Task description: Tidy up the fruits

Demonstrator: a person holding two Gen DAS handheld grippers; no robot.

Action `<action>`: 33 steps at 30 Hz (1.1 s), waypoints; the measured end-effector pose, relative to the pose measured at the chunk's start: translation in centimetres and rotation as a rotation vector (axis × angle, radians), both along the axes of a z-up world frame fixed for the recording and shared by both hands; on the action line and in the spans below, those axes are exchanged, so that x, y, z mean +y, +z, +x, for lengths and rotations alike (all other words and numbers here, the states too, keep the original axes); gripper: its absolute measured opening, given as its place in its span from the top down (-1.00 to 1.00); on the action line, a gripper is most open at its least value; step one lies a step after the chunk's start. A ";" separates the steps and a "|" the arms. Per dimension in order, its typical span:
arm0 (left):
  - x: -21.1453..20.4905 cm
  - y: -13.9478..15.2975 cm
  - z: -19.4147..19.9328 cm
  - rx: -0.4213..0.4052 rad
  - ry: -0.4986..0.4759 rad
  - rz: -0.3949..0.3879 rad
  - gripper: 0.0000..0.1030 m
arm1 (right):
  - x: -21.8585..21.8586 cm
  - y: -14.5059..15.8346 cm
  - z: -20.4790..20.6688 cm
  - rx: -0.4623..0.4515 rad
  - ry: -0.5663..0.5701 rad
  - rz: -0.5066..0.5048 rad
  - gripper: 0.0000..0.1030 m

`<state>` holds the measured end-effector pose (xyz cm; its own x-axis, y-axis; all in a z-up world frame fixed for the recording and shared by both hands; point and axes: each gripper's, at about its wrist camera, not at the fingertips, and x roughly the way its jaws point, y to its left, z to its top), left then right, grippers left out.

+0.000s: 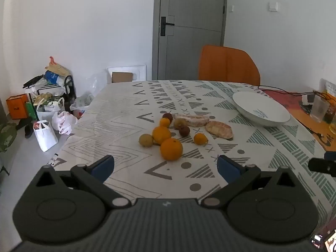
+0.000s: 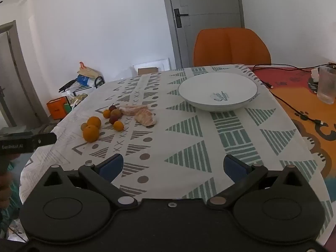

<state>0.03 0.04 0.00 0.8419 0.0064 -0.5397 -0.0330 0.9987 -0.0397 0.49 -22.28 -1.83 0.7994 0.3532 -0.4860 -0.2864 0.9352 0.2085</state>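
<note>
Two grippers are seen hanging over the near side of the table, both tipped down toward the cloth. The left gripper (image 1: 166, 166) is spread wide with nothing between its blue pads, and the right gripper (image 2: 173, 164) is likewise splayed and empty.

The fruit is found in a loose cluster on the patterned tablecloth (image 1: 117, 113), just ahead of the left gripper. Nearest sits the big orange (image 1: 171, 149), with a second orange (image 1: 161, 134) touching it behind and a yellow-green fruit (image 1: 145, 140) just beside that one. Two small oranges (image 1: 200, 139) (image 1: 164, 122) and dark reddish fruits (image 1: 184, 131) are scattered around. Two peeled pomelo pieces are spotted at the back: one pomelo segment (image 1: 192, 120) is laid with its long axis running left to right across the view, and the other pomelo wedge (image 1: 219, 129) is angled away toward the right, its far end pointing toward the plate (image 1: 279, 120).

That white plate is seen empty, well apart from the cluster, to its right and further back. Between fruit and plate, bare cloth is offered for travel. From the right wrist, the cloth's left edge (image 2: 52, 130) is noted close beside the cluster, while a glass (image 2: 326, 84) and black cables (image 2: 294, 109) are kept to the orange mat beyond the cloth's right edge.
</note>
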 end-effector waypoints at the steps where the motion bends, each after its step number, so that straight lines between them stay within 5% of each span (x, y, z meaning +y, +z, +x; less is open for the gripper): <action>1: 0.1 0.0 0.1 0.000 0.009 -0.004 -1.00 | 0.1 0.0 0.0 0.007 0.000 0.004 -1.00; 33: -0.2 1.0 -1.1 -0.035 -0.013 0.027 -1.00 | -1.1 0.7 0.4 -0.043 0.000 0.007 -1.00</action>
